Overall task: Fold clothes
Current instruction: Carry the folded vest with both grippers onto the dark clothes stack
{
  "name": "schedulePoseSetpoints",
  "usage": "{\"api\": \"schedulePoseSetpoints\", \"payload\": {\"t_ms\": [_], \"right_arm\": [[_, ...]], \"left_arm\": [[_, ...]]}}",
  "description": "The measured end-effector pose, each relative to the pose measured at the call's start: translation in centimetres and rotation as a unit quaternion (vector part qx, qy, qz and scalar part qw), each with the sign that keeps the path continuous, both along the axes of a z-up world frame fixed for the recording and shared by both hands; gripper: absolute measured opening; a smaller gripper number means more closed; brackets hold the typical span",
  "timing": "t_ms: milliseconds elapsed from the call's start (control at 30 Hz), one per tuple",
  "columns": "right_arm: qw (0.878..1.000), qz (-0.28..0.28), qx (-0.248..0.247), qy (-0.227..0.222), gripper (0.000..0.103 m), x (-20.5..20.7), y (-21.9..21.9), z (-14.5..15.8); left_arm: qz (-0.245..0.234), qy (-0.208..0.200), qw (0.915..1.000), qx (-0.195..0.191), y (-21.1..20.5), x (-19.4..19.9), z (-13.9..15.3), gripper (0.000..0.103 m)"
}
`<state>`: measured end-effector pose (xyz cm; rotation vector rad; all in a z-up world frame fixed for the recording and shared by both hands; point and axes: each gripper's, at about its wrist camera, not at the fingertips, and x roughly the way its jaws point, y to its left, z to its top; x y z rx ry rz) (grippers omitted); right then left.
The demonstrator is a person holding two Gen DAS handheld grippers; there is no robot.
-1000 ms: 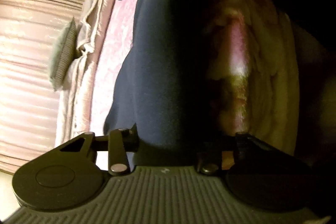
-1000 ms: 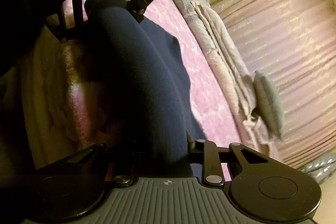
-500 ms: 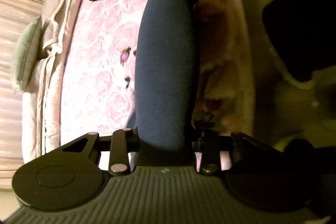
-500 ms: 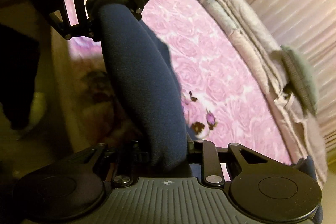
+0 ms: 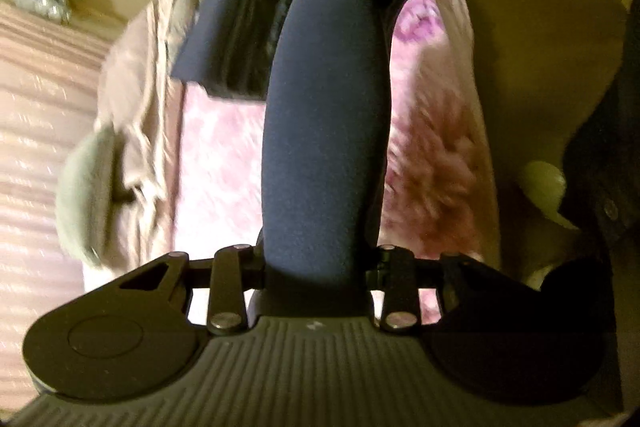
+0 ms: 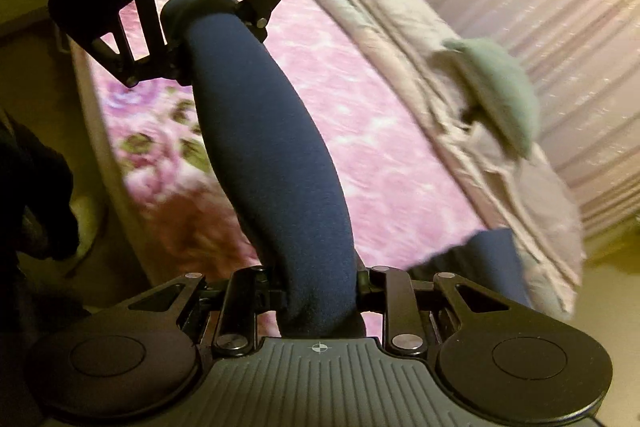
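Left gripper (image 5: 320, 267): jaws clenched on one end of the navy garment (image 5: 324, 107). The cloth runs as a thick roll from these jaws across to the right gripper (image 6: 320, 291), whose jaws grasp the other end. Garment hangs between both, clear of the bed (image 6: 360, 131) below. Beyond the left jaws lies a stack (image 5: 236, 27) of folded dark clothes: some pieces appear done. This one is judged unfinished, not yet laid down.

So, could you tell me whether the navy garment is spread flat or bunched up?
Bunched: the navy garment runs as a rolled band between both grippers.
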<state>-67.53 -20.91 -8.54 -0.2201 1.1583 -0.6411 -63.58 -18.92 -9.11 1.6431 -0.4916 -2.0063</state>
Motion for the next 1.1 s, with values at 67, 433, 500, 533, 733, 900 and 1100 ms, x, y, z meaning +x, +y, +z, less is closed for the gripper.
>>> {"api": "schedulePoseSetpoints", "payload": {"t_ms": [67, 433, 500, 533, 733, 900, 1100], "right_arm": [[1.000, -0.014, -0.012, 0.007, 0.025, -1.1, -1.5, 1.1], [0.985, -0.135, -0.100, 0.046, 0.025, -6.0, -9.2, 7.3], [0.981, -0.151, -0.114, 0.052, 0.025, -7.1, -10.8, 8.2], [0.980, -0.152, -0.120, 0.057, 0.025, -7.8, -11.7, 8.5], [0.976, -0.134, -0.151, 0.085, 0.025, -12.7, -18.3, 9.7], [0.975, -0.096, -0.173, 0.102, 0.025, -18.3, -25.7, 9.9], [0.959, -0.050, -0.248, 0.130, 0.025, -23.9, -34.2, 7.0]], "left_arm": [[-0.018, 0.006, 0.9997, -0.013, -1.8, -0.9, 0.9, 0.032], [-0.145, 0.061, 0.9813, -0.111, -13.1, -5.2, 5.1, 0.032], [-0.151, 0.072, 0.9785, -0.121, -14.7, -6.3, 5.8, 0.032], [-0.151, 0.075, 0.9778, -0.124, -15.8, -7.1, 5.9, 0.032], [-0.139, 0.093, 0.9757, -0.141, -22.9, -11.9, 6.3, 0.032], [-0.112, 0.100, 0.9770, -0.151, -30.0, -16.5, 6.6, 0.032], [-0.082, 0.104, 0.9712, -0.198, -38.1, -21.0, 5.4, 0.032]]}}
